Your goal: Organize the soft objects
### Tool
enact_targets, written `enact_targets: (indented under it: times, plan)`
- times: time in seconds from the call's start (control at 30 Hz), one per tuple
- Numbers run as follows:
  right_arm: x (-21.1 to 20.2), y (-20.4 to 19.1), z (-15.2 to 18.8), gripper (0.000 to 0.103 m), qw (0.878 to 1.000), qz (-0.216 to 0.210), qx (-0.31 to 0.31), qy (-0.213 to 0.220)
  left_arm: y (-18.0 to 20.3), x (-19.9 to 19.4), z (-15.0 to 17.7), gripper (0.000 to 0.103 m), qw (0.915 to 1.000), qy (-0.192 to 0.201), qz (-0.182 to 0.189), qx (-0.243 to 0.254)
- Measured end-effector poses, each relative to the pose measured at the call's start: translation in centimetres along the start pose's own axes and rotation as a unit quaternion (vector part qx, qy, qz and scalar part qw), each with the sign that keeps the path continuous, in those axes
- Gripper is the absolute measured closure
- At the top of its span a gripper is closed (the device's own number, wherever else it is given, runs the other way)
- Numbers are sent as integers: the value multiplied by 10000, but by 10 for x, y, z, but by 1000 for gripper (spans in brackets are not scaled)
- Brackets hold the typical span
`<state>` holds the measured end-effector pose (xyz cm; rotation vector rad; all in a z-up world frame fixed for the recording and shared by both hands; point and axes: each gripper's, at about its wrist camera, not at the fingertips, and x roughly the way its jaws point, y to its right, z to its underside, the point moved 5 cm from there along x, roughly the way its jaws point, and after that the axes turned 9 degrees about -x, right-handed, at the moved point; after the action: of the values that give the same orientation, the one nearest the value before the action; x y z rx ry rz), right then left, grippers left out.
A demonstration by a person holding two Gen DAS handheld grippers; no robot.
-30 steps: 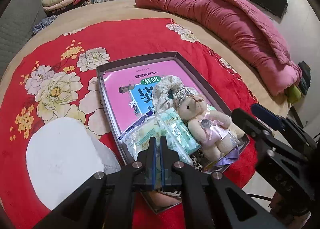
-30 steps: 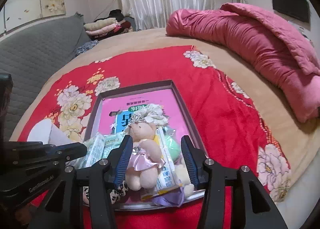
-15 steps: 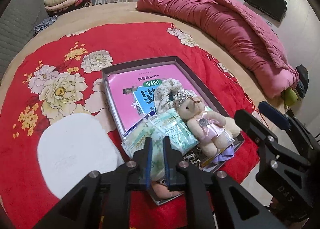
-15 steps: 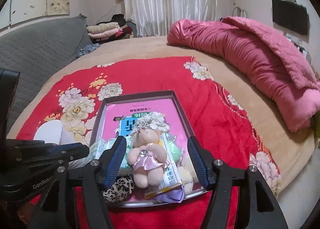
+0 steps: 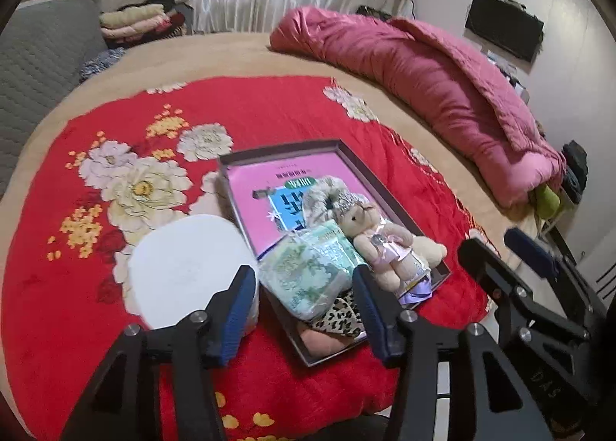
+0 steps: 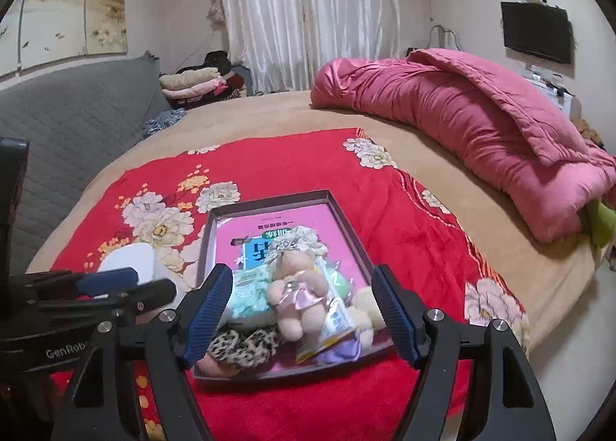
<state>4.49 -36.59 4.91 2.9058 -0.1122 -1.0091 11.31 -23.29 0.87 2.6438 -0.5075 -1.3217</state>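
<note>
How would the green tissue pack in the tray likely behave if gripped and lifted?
The green tissue pack looks puffy, so it would probably squash. Its glossy wrap may be slippery. It rests partly on the leopard-print cloth, which could shift as it lifts.

Teddy bear [image 6: 296, 289] in tray [image 6: 348, 219], perhaps atop tissue packs [image 6: 248, 296].

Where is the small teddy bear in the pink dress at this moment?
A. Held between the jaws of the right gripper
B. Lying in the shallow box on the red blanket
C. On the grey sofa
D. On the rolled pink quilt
B: the teddy bear lies among the packets inside the shallow box on the red blanket, with no gripper touching it.
</note>
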Motion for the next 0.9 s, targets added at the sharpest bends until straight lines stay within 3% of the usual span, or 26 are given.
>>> enact_targets:
  times: [0.13,0.43,0.9]
  plan:
    - [-6,-10,7,27,9998,-18,59,-175,-9,-10,7,37,9999,54,-146,-7]
    - [-15,-24,31,26,9989,145,312,-316,-34,-20,29,37,9990,80,-407,-148]
    - [-47,-55,53,26,9987,217,-159,-424,-52,-37,54,36,9977,186,-568,-315]
